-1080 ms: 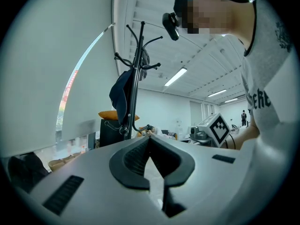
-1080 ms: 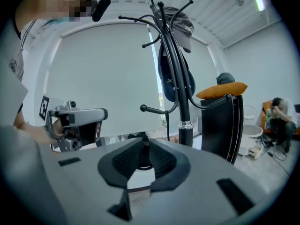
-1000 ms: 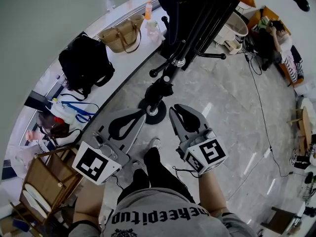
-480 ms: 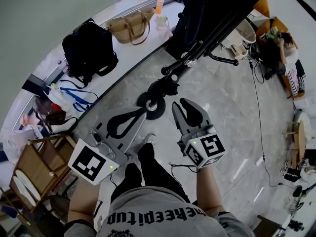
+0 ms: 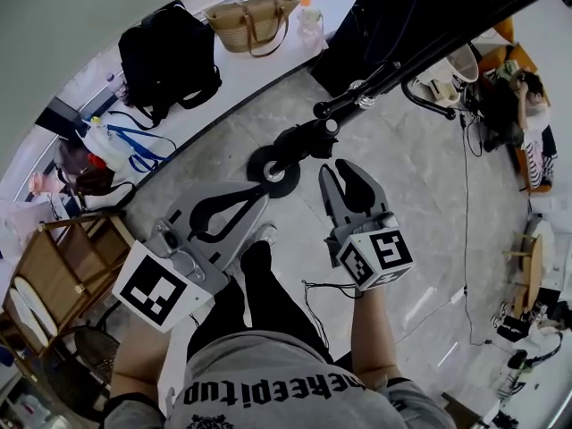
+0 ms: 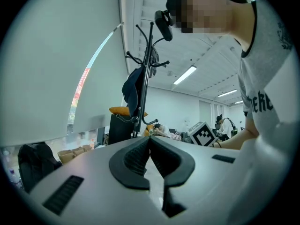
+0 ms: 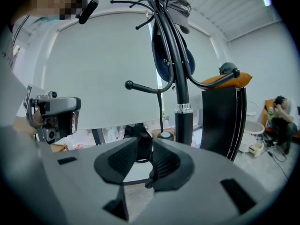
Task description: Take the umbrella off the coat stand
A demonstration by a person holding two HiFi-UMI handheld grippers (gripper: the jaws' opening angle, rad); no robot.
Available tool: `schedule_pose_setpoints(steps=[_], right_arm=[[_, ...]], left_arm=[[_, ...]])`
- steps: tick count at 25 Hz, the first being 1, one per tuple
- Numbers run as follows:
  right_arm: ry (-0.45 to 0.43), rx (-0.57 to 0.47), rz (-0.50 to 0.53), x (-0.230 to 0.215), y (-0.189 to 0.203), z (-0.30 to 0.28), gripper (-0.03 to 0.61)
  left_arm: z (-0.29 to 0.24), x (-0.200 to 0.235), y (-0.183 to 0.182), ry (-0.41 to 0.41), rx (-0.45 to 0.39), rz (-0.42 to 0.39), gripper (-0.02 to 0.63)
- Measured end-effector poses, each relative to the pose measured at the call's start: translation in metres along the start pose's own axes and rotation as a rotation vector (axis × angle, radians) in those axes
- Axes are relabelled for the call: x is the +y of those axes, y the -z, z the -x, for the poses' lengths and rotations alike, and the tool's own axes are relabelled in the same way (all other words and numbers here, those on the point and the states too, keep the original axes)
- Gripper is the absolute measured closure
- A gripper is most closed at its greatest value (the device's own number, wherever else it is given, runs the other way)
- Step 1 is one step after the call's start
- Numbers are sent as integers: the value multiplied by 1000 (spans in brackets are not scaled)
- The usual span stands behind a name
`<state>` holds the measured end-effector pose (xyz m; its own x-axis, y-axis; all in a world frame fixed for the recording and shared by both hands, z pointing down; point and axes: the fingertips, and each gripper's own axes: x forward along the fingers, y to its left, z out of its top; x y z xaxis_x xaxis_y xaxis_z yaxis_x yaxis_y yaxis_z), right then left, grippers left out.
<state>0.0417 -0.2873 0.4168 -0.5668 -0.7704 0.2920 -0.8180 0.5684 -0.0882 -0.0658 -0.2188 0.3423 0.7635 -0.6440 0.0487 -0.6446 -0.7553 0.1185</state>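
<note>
Pale marbled office floor (image 5: 420, 204), white ledge (image 5: 241, 74) along the wall. Dark blue umbrella (image 6: 131, 90) hanging high on the black coat stand (image 7: 183, 111), tucked against the pole just under the upper hooks: a loose, rounded bundle of fabric, thin strap dangling beneath it. Well above and beyond the right gripper (image 7: 144, 142), a little to the right of its jaws, nowhere near touching. Jaws of that gripper partly apart, having just been opening, nothing between the pads, only distant clutter showing through the gap. Left gripper (image 6: 150, 140) closed tip to tip on nothing, umbrella up over its tips and far off. Dark cap (image 7: 177, 6) on top of the stand. Round base (image 5: 273, 170) just ahead of both grippers. Black backpack (image 5: 170, 56) and straw bag (image 5: 255, 12) on the ledge.
</note>
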Motion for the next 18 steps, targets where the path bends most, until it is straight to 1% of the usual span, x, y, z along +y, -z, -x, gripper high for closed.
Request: schedule_pose_setpoints(steps=[7,18], right_arm=[[9,13,-1,-9,4,-7,459],[18,25,9,-27,6,-25,431]], left_arm=[[-4,0,5,3,12,16,598],[-12,4,8,-9,20,12,598]])
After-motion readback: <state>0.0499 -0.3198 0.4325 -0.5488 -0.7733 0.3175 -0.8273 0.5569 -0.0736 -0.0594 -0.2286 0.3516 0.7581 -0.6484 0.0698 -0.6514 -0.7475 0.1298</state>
